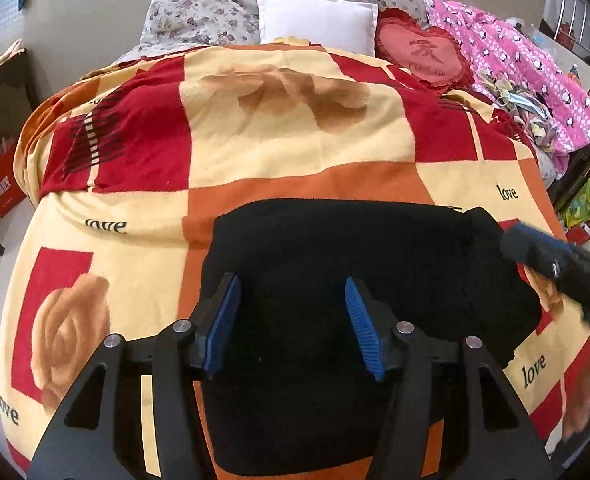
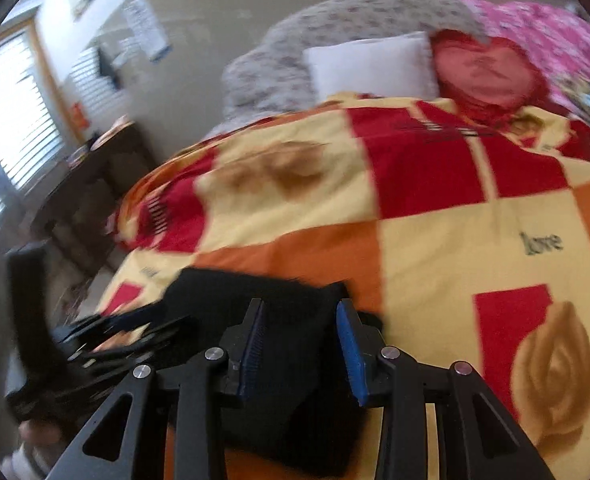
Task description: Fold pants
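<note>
The black pants [image 1: 355, 264] lie folded into a compact block on the red, yellow and orange blanket [image 1: 279, 152] at the near end of the bed. My left gripper [image 1: 293, 292] hovers above the pants, jaws open and empty. My right gripper [image 1: 535, 252] shows blurred at the pants' right edge. In the right wrist view the pants [image 2: 295, 360] lie under my right gripper [image 2: 301, 312], which is open and empty. My left gripper [image 2: 107, 332] shows blurred at the left.
A white pillow [image 1: 319, 20], a red heart cushion [image 1: 427, 56] and a floral quilt [image 1: 231, 4] lie at the head of the bed. A pink quilt [image 1: 527, 64] runs along the right side. A dark desk [image 2: 91, 184] stands left of the bed.
</note>
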Tool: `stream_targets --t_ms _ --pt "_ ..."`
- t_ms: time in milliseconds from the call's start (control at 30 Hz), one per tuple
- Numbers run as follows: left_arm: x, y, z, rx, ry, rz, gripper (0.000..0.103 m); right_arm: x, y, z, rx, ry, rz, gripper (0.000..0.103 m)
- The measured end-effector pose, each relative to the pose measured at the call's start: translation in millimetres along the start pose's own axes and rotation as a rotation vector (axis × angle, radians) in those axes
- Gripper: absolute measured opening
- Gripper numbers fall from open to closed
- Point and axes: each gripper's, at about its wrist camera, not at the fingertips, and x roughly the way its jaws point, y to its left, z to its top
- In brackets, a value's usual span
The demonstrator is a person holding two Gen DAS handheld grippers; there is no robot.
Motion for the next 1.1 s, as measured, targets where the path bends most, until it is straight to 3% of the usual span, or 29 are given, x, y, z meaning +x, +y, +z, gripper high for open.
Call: stream_targets --t_ms 133,267,667,1100 --pt "-4 1 -3 -0.007 0.0 0.001 0.054 4 10 -15 -0.025 0.037 -0.012 0.035" --pt "-8 1 -7 -0.005 -0.001 0.007 0.054 17 4 -37 -0.039 0.107 -0.084 0.036" --pt "-22 5 -17 -0.033 -0.009 0.021 0.054 -9 0 -34 -0.008 0.045 -0.074 0.038" --pt "-27 13 -39 -0.074 -0.001 0.02 0.054 14 19 -38 -0.046 0.059 -0.1 0.039"
